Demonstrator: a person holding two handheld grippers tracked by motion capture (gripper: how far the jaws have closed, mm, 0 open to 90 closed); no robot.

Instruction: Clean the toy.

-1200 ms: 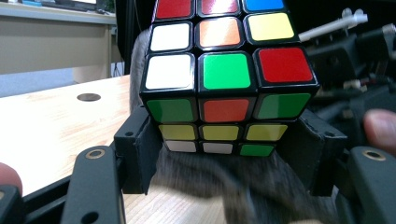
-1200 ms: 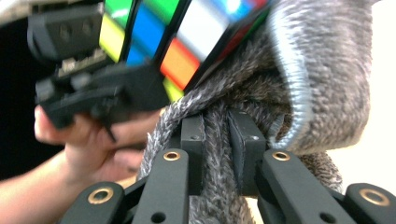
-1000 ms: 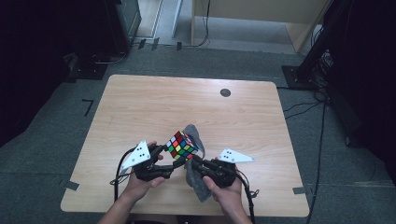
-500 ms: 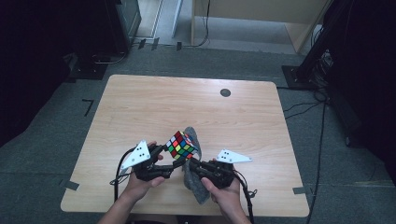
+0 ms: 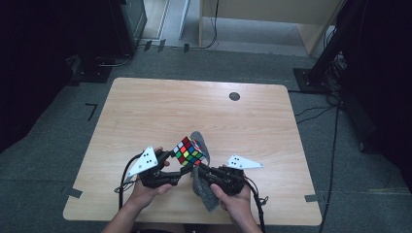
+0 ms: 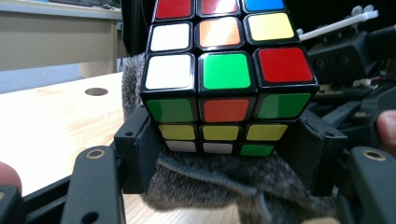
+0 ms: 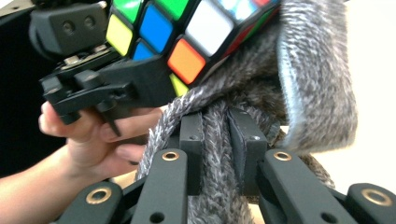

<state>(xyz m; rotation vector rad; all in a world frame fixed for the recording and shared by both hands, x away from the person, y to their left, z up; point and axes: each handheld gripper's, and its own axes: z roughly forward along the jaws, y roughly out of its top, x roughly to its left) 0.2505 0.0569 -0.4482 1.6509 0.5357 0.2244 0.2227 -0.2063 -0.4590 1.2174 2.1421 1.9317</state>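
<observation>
A scrambled colour cube (image 5: 188,151) is held above the near half of the wooden table (image 5: 145,111). My left gripper (image 5: 180,168) is shut on the cube (image 6: 224,79), its two black pads pressing the lower rows from either side. A grey knitted cloth (image 5: 201,187) lies against the cube's underside and far side and hangs below it (image 6: 210,182). My right gripper (image 5: 203,171) is shut on a bunched fold of that cloth (image 7: 219,140), close under the cube (image 7: 187,28). The two grippers point towards each other.
A small dark round hole (image 5: 234,96) sits in the tabletop at the far right. Cables (image 5: 320,109) trail over the grey floor to the right of the table. Dark equipment stands (image 5: 97,29) line the far left.
The right gripper and the cloth have shifted slightly; the cube and left gripper have stayed where they were.
</observation>
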